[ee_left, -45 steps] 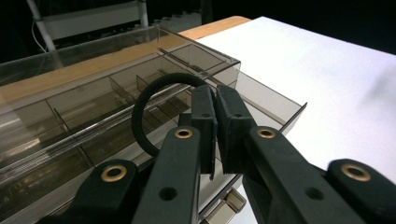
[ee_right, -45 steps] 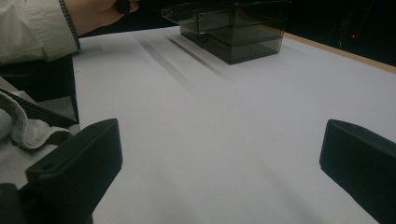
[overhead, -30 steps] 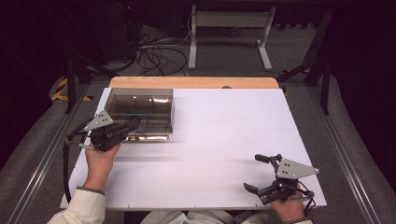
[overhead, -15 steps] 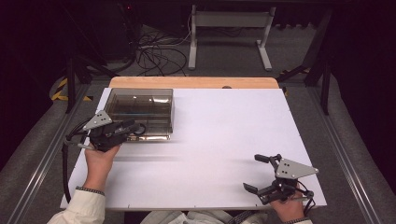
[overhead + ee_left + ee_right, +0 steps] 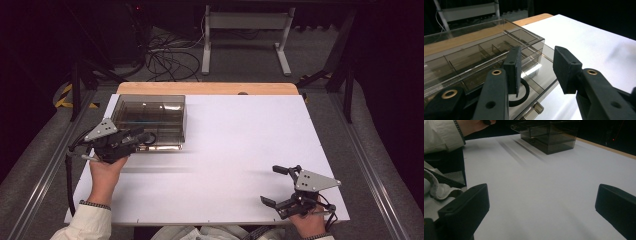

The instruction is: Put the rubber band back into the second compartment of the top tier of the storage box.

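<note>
Smoky plastic box [image 5: 150, 114], two grippers [image 5: 131, 138] [image 5: 281, 186]

Smoky organizer box [image 5: 150, 120] on white table [image 5: 240, 150]

The high view looks forward and down from above the person's side, taking in the whole white counter [image 5: 240, 150] and the floor beyond it. The left gripper view sits low and very close to the smoked clear box [image 5: 481, 55], facing across it toward the counter's far edge. The right gripper view rides just above the counter surface, looking across its width from well off. All three views share the box and the white counter top.
</note>
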`<state>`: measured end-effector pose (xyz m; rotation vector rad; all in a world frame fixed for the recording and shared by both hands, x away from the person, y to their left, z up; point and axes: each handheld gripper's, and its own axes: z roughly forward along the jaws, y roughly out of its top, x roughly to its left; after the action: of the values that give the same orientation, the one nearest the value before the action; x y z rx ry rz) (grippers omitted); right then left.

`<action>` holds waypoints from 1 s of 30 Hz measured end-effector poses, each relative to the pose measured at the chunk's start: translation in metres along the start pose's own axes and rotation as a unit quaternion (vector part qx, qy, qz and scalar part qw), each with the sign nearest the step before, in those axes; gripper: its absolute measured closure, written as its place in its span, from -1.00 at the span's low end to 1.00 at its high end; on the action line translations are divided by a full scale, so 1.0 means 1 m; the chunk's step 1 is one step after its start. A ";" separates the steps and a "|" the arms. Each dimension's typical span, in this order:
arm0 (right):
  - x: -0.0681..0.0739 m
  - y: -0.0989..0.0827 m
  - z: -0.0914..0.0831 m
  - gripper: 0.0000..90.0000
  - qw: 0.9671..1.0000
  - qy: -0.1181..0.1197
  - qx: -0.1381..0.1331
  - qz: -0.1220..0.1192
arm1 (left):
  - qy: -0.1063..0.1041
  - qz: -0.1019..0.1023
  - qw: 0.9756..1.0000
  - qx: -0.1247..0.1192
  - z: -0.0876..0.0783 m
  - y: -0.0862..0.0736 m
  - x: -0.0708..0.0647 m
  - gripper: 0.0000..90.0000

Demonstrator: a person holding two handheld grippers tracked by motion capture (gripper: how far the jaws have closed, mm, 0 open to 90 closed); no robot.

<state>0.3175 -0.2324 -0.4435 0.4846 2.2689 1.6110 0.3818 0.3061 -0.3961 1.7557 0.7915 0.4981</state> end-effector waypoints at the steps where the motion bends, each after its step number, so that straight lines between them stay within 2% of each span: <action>1: 0.000 0.000 0.000 -1.00 1.000 0.000 0.000 0.001 | 0.000 -0.001 1.000 0.000 0.000 0.000 0.000 0.31; 5: 0.000 0.000 0.000 -1.00 1.000 0.000 -0.001 0.002 | -0.003 -0.005 1.000 -0.002 -0.001 0.000 0.000 0.31; 6: 0.000 0.000 -0.001 -1.00 1.000 0.000 -0.001 0.001 | -0.005 -0.012 1.000 -0.003 -0.001 0.000 -0.001 0.31; 9: 0.000 -0.001 -0.001 -1.00 1.000 -0.001 -0.003 0.004 | -0.001 0.001 1.000 -0.002 -0.003 0.001 0.000 0.31; 10: 0.000 -0.001 -0.001 -1.00 1.000 -0.001 -0.003 0.003 | -0.004 -0.008 1.000 -0.003 -0.003 0.001 -0.002 0.31; 11: 0.000 -0.001 -0.001 -1.00 1.000 -0.002 -0.002 0.003 | -0.005 -0.010 1.000 -0.006 -0.004 0.002 -0.003 0.31; 18: 0.000 0.000 0.000 -1.00 1.000 0.001 -0.001 0.002 | -0.003 0.007 1.000 -0.004 -0.010 0.007 -0.011 0.25; 23: 0.000 -0.001 0.000 -1.00 1.000 0.002 0.000 0.003 | -0.017 0.020 1.000 -0.009 -0.016 0.013 -0.022 0.17; 24: 0.000 -0.001 0.000 -1.00 1.000 0.002 0.000 0.003 | -0.017 0.028 0.999 -0.008 -0.017 0.015 -0.024 0.16; 30: 0.000 -0.001 0.000 -1.00 1.000 0.002 -0.001 0.003 | -0.025 0.027 0.999 -0.012 -0.020 0.019 -0.031 0.14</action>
<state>0.3173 -0.2327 -0.4441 0.4889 2.2707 1.6172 0.3514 0.2935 -0.3698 1.7646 0.7023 0.4950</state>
